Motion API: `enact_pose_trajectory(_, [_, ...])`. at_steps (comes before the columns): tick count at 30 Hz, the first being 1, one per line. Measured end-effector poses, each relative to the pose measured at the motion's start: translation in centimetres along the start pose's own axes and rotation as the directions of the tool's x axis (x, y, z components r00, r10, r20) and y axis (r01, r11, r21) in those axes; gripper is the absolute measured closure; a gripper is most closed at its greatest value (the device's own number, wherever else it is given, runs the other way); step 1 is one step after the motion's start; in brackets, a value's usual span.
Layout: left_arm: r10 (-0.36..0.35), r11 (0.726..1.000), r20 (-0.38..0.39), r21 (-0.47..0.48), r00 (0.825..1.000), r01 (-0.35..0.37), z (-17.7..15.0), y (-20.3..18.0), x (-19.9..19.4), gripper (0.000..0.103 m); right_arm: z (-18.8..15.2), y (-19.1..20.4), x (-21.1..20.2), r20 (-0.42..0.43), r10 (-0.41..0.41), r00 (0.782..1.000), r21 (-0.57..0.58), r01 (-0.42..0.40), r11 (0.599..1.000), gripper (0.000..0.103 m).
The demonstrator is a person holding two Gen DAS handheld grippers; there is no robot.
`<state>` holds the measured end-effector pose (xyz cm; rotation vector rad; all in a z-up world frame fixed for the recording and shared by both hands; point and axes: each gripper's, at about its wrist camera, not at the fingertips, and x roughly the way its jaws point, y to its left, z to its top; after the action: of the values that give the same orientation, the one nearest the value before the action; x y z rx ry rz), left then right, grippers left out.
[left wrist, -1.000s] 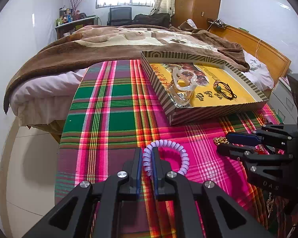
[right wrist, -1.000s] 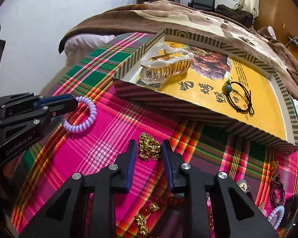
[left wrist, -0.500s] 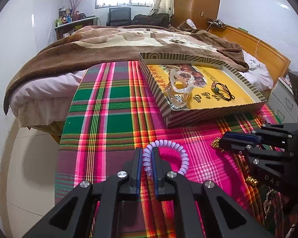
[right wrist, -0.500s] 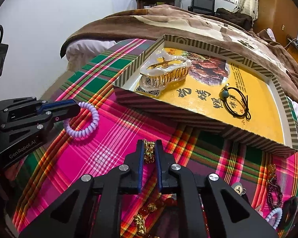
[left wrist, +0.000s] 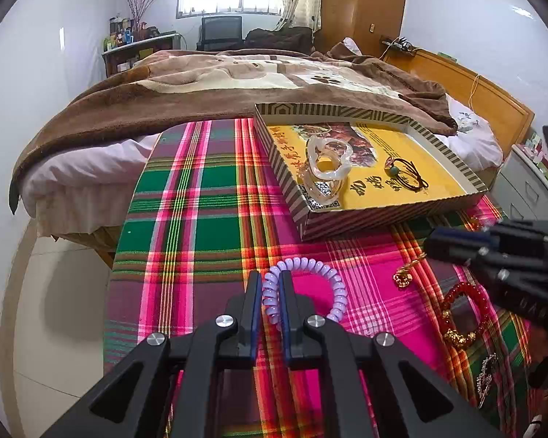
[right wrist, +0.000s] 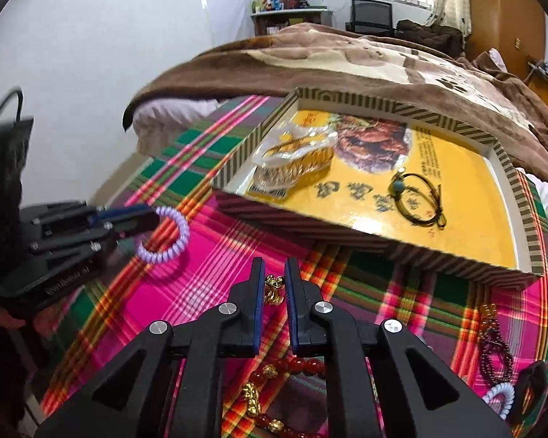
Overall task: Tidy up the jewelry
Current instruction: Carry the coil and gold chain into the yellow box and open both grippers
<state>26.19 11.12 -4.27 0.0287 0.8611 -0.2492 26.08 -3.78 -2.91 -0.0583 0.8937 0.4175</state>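
My left gripper (left wrist: 270, 288) is shut on a lilac spiral hair tie (left wrist: 332, 281), held just over the plaid tablecloth; it also shows in the right wrist view (right wrist: 164, 237). My right gripper (right wrist: 274, 281) is shut on a gold chain (right wrist: 274, 290), which hangs below its tip in the left wrist view (left wrist: 407, 273). A striped box (left wrist: 288, 182) with a yellow floor (right wrist: 486, 226) holds a clear hair claw (left wrist: 327, 168) and a black cord bracelet (right wrist: 420, 200).
A red bead bracelet with gold charms (left wrist: 464, 314) lies on the cloth under the right gripper. A dark purple bead bracelet (right wrist: 497, 346) and another pale spiral tie (right wrist: 500, 396) lie at the right. A bed with a brown blanket (left wrist: 237, 84) is behind the table.
My right gripper closed on the gold chain and lifted it off the cloth. My left gripper stayed shut on the lilac hair tie and rose slightly.
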Motion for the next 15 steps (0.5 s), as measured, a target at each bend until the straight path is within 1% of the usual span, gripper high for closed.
enact_pose_trajectory(2, [-0.004,1.0,0.006,-0.004,1.0,0.004,0.2,-0.1,-0.2,0.094,0.2,-0.4,-0.4,0.009,-0.002,1.0,0.007,0.002,1.0,0.092])
enact_pose_trajectory(4, [-0.005,1.0,0.01,0.002,1.0,0.005,0.4,-0.3,-0.4,0.094,0.5,-0.9,-1.0,0.018,0.019,1.0,0.024,-0.02,1.0,0.092])
enact_pose_trajectory(9, [-0.022,1.0,0.017,0.014,1.0,0.022,1.0,-0.9,-0.8,0.094,1.4,-1.6,-2.7,0.06,0.034,0.998,0.037,-0.036,0.999,0.092])
enact_pose_trajectory(15, [-0.037,0.998,0.034,0.052,0.999,0.036,3.1,-2.5,-1.3,0.094,2.7,-2.8,-4.0,0.082,0.01,0.997,0.041,-0.014,0.999,0.092])
